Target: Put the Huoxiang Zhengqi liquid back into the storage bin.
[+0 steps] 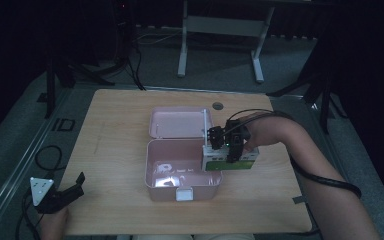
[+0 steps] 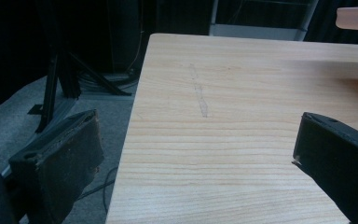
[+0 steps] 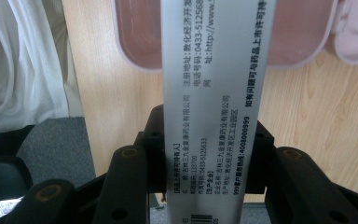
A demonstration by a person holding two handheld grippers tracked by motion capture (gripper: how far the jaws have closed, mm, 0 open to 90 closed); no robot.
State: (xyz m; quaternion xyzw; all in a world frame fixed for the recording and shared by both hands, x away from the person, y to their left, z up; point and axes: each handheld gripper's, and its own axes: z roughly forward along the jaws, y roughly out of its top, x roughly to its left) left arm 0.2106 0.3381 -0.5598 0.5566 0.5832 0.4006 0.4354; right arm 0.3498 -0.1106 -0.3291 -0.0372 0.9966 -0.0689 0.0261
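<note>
An open pink plastic box (image 1: 150, 172) sits mid-table, its lid (image 1: 177, 122) folded back behind it. My right gripper (image 1: 228, 142) is shut on a white and green medicine carton (image 1: 241, 162), held at the box's right rim. In the right gripper view the carton (image 3: 214, 84) runs up between the jaws of the right gripper (image 3: 207, 163), its printed grey side toward the camera, with the pink box (image 3: 137, 32) beyond it. My left gripper (image 1: 78, 185) rests at the table's near left corner, open with nothing in it. The left gripper (image 2: 196, 144) shows its jaws wide apart over bare wood.
The wooden table (image 1: 120, 140) has free room left of the box and along its front edge. A round cable hole (image 1: 217, 106) lies at the far edge. Dark stands and a white desk frame (image 1: 220, 30) are on the floor behind. White cloth (image 3: 23, 60) hangs beside the table edge.
</note>
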